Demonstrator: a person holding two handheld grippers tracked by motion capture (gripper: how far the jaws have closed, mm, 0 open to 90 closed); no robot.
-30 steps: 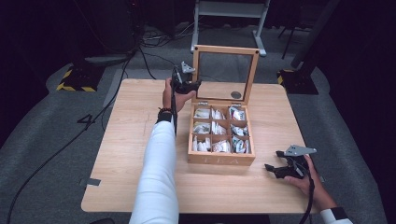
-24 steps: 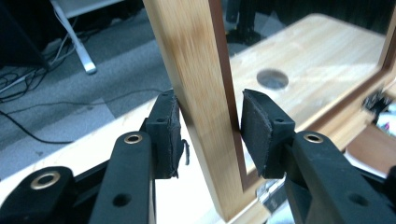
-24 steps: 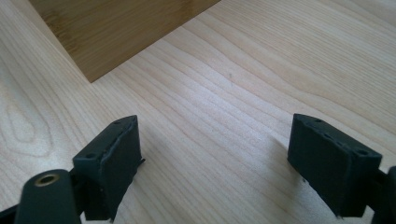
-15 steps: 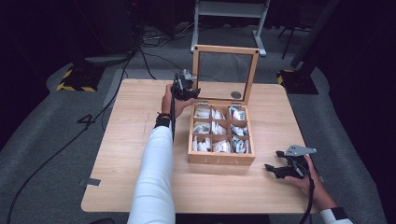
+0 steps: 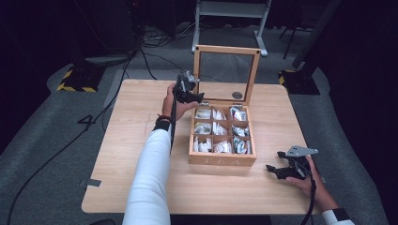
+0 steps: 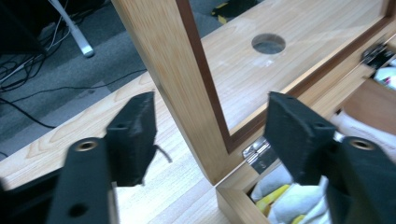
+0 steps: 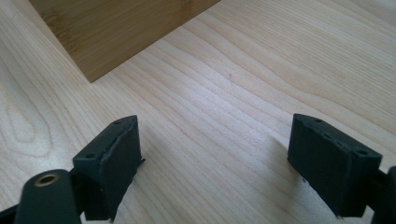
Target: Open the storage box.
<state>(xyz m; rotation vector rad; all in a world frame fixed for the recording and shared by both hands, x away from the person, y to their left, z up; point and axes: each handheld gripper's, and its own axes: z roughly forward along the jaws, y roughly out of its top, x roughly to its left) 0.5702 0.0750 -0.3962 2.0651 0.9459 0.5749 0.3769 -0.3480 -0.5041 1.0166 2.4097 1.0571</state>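
Wood of the lid (image 5: 226, 49) stands between the jaws of the left gripper (image 5: 191, 96): in the left gripper view the left post of the lid frame (image 6: 187, 88) rises in the gap, and both pads are apart from it, with free space on each side. The jaws have just been opening, and now they are spread around the post without pressing it.

The lid stands upright at the far edge of the wooden box (image 5: 221, 161), joined to it by small metal hinges (image 6: 256, 151). Its long axis runs across, parallel to the far side of the box, and its clear pane faces the person. The box sits near the middle of the table (image 5: 141, 122), and the left gripper is at its far left corner.

The frame is light wood with a darker inner strip, straight and square in shape. The box is divided into nine square compartments holding white packets (image 5: 213, 129). The table is pale wood with visible grain.

The right gripper (image 5: 285, 169) rests low over the table, near the front right corner of the box, its black jaws wide apart with nothing between them.
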